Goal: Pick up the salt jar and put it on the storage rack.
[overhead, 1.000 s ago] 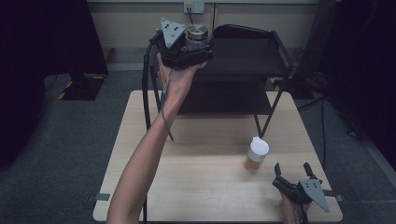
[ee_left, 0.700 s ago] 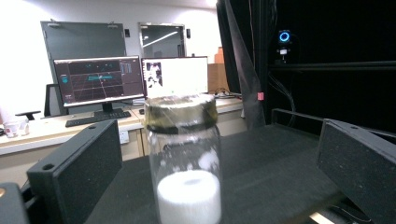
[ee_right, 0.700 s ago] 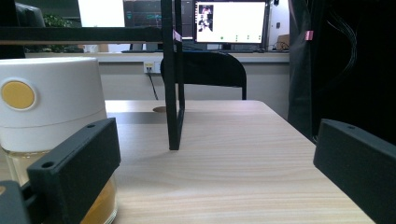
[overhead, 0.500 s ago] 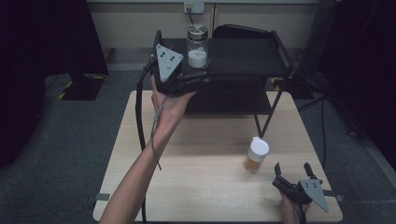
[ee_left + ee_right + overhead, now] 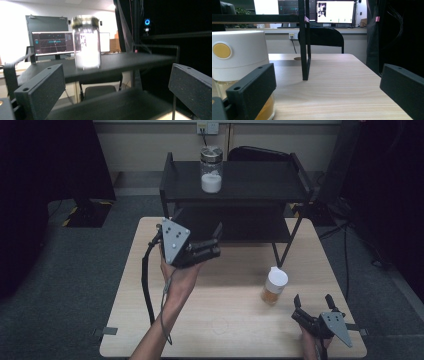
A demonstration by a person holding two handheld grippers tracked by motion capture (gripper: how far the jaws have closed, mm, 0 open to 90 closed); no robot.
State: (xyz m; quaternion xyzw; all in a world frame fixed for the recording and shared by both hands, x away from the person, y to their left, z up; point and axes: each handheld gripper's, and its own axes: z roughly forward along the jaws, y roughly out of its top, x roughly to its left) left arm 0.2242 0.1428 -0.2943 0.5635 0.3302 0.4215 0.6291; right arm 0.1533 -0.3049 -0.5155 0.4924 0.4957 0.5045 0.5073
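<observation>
Nearest the person, at the table's front right corner, the right gripper (image 5: 313, 303) sits low over the pale wooden table (image 5: 235, 330), its black jaws spread wide and holding nothing. Just ahead of it and slightly to its left stands a small bottle of amber liquid with a white cap (image 5: 274, 286), upright on the table and apart from the jaws; in the right gripper view this bottle (image 5: 238, 65) rises beside the left jaw, not between the two.

Farther in, above the table's left half, the left hand (image 5: 177, 275) holds up the left gripper (image 5: 217, 240), its grey three-cornered plate facing the camera. Its jaws are also wide apart and empty, pointing toward the black metal two-tier shelf (image 5: 250, 185) at the table's far edge.

On the shelf's top tier stands a clear glass jar with a metal lid, partly filled with white powder (image 5: 211, 169), upright and well clear of both grippers. In the left gripper view the jar (image 5: 86, 42) appears beyond the gap between the jaws, resting on the shelf top.
</observation>
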